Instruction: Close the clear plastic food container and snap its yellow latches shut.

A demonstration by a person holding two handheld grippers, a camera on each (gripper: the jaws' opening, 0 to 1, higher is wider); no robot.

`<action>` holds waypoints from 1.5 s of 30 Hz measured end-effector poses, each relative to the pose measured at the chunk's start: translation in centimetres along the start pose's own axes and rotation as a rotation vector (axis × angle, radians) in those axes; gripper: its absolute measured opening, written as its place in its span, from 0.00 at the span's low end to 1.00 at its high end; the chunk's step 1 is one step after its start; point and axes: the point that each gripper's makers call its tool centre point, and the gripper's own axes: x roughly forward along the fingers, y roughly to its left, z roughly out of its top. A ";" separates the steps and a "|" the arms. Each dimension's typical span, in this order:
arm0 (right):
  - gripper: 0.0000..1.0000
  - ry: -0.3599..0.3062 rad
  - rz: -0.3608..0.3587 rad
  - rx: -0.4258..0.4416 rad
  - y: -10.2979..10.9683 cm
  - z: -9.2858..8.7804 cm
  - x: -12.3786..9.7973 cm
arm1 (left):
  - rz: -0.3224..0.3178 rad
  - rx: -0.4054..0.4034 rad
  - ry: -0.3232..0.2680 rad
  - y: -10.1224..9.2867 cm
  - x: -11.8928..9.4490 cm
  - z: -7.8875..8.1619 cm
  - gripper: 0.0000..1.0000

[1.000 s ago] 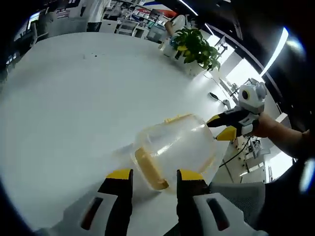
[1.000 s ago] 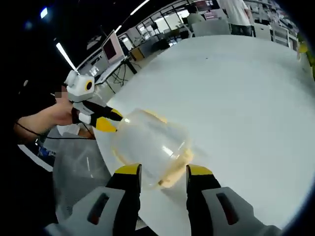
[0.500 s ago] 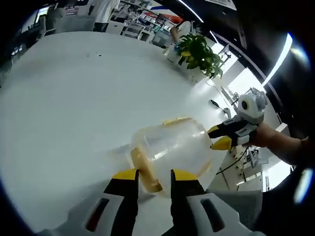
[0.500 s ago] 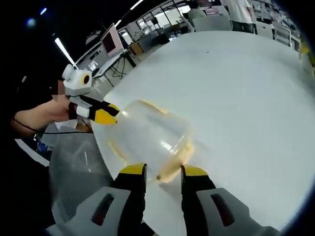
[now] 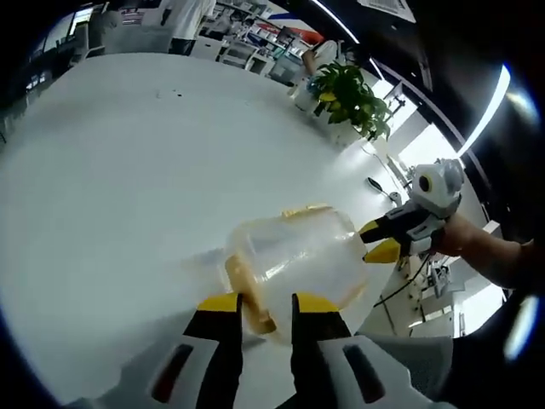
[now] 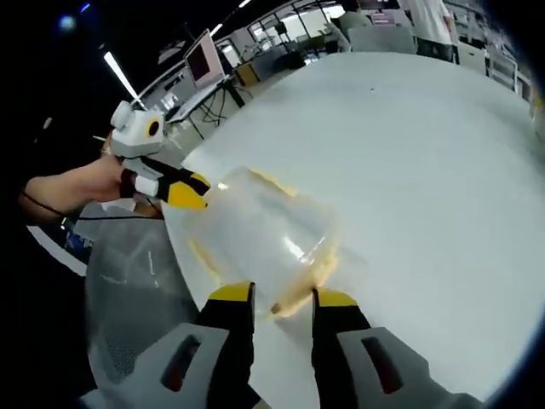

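Left gripper pinching yellow latch at clear container end; right gripper pinching opposite latch. Advice: squeeze evenly, both ends braced.

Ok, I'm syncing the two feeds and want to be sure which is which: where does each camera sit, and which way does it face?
Left gripper view: rides the left gripper, looking across the clear container toward the right gripper and the person's hand.
Right gripper view: rides the right gripper, looking the opposite way over the container to the left gripper and a forearm.
Shared: container, white table, both grippers.
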 end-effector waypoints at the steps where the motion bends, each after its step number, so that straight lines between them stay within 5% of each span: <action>1: 0.20 -0.038 -0.050 -0.002 -0.9 0.9 0.2 | 0.003 -0.004 0.016 0.0 -0.2 -0.2 0.12; 3: 0.20 0.002 -0.041 -0.016 -0.6 0.9 -0.2 | 0.019 -0.006 0.025 0.6 0.2 -0.2 0.12; 27: 0.23 -0.019 -0.064 0.056 -1.0 0.9 -0.1 | -0.013 -0.036 0.019 0.3 0.3 -0.3 0.17; 32: 0.24 0.013 -0.140 -0.111 -0.9 1.3 -0.3 | 0.017 0.056 0.021 0.4 0.1 0.1 0.18; 39: 0.26 0.021 -0.185 -0.206 -0.8 1.4 -0.2 | 0.101 0.248 0.020 0.2 0.3 1.3 0.23; 45: 0.29 0.022 -0.253 -0.436 -0.8 2.3 -0.4 | 0.202 0.562 0.022 -0.6 0.0 2.3 0.24</action>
